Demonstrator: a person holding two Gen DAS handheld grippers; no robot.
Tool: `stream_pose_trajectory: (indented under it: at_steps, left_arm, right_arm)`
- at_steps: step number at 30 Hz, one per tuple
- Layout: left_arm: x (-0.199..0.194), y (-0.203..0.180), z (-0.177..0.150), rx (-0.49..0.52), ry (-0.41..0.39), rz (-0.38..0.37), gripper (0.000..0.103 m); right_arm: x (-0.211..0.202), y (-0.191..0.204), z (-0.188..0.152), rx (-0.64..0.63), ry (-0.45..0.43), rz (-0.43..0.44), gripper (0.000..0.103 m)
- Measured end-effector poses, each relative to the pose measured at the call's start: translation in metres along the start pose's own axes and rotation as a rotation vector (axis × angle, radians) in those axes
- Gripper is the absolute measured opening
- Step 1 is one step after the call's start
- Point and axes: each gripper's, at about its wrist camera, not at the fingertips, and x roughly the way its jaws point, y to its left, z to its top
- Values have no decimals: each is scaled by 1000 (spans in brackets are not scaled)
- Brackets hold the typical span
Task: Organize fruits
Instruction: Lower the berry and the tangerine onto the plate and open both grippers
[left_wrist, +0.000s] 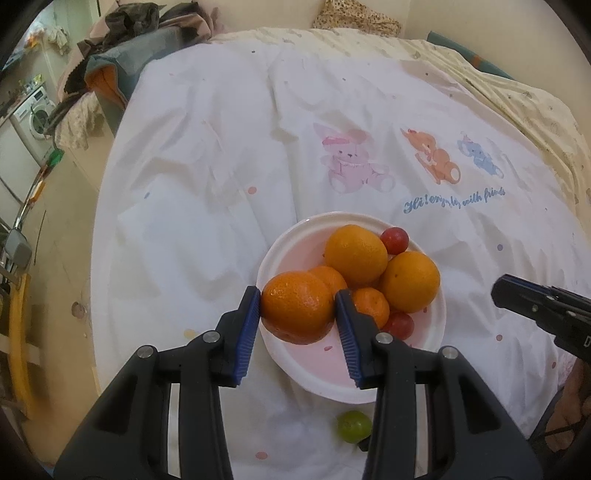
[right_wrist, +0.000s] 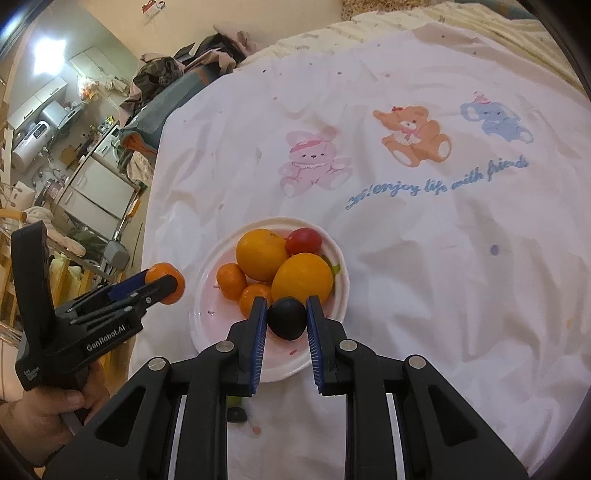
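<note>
A pink-and-white bowl sits on the white bedsheet and holds several oranges and two red round fruits. My left gripper is shut on an orange, held just above the bowl's near-left rim. My right gripper is shut on a dark plum over the bowl's near side. The left gripper with its orange shows at the left in the right wrist view, in a person's hand. A green fruit lies on the sheet in front of the bowl.
The sheet carries printed cartoon animals and blue lettering and covers a bed. A pile of clothes lies at the far left corner. A washing machine and floor clutter stand left of the bed. A dark small fruit lies on the sheet near the bowl.
</note>
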Motion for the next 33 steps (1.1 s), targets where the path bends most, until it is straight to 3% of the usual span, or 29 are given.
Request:
stream_pose_trajectory:
  at_steps: [10,15,24,33]
  left_arm:
    - [20,-9,-10,13,63,-16,37]
    - [31,-13,-17,7,115,-44,37]
    - [37,-21,-21,57,104,-17,38]
    - [47,-9,-20,-7,153,-38,39]
  right_arm:
    - [35,-12,-1,117,106,124,23]
    - [46,-9,-8,114,145,109,23]
    - [62,-8,-11,100,180,53,23]
    - [62,-12,-11,113,180,38,26]
